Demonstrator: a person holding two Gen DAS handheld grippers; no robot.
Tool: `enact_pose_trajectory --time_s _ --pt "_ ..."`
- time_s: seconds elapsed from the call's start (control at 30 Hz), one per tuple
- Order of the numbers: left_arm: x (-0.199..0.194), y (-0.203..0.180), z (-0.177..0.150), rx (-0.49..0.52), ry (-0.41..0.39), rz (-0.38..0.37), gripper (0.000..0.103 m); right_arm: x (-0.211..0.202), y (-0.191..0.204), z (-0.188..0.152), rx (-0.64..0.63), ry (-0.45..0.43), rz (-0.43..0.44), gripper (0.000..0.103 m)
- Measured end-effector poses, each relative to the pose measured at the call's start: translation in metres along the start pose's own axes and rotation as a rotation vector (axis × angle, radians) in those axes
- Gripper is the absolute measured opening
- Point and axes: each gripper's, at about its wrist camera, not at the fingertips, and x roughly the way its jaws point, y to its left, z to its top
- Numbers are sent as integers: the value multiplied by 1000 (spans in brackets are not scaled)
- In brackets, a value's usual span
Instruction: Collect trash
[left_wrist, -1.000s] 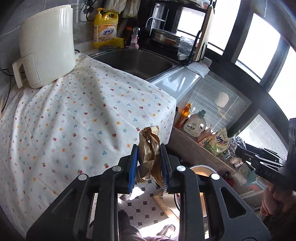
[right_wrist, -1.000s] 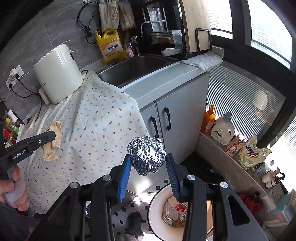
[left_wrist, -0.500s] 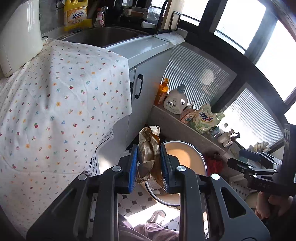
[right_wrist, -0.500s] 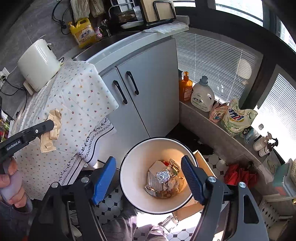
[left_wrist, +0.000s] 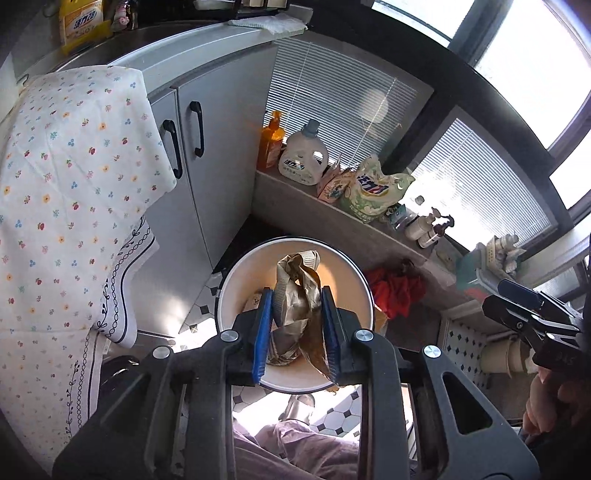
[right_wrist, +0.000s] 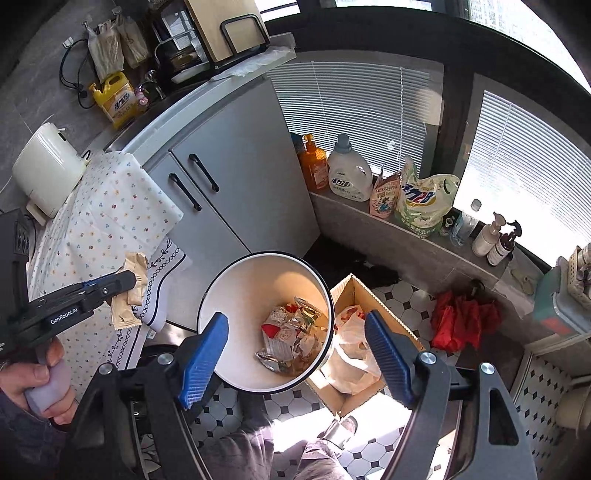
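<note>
The left gripper (left_wrist: 297, 325) grips a crumpled brown paper wrapper (left_wrist: 299, 295) above the round white trash bin (right_wrist: 221, 291), not yet dropped. The right gripper (right_wrist: 295, 354) is wide open and empty. Crumpled foil and wrappers (right_wrist: 291, 339) already lie inside the bin.

Left gripper (left_wrist: 297, 325) clamps crumpled brown paper wrapper (left_wrist: 298, 295), pointing down over white round bin (left_wrist: 229, 280). Floral tablecloth (left_wrist: 66, 184) drapes left; grey cabinet (left_wrist: 218, 147) behind; right gripper (left_wrist: 524, 310) at far right.
</note>
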Motion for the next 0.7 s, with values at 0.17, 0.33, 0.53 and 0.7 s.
enact_pose_trajectory --time_s 0.17,0.33,0.53,0.7 --pt "19 -21 -4 31 45 -33 49 -9 -17 -9 40 -6 -16 76" --pt "24 -20 -7 -4 63 -24 66 -12 -32 -16 66 -9 -27 77" --pt "2 -11 -6 -19 21 -1 84 -14 -35 -13 78 -23 5 77" --pt "-29 7 -4 -83 -35 37 94 -17 -27 -3 61 -51 44 81"
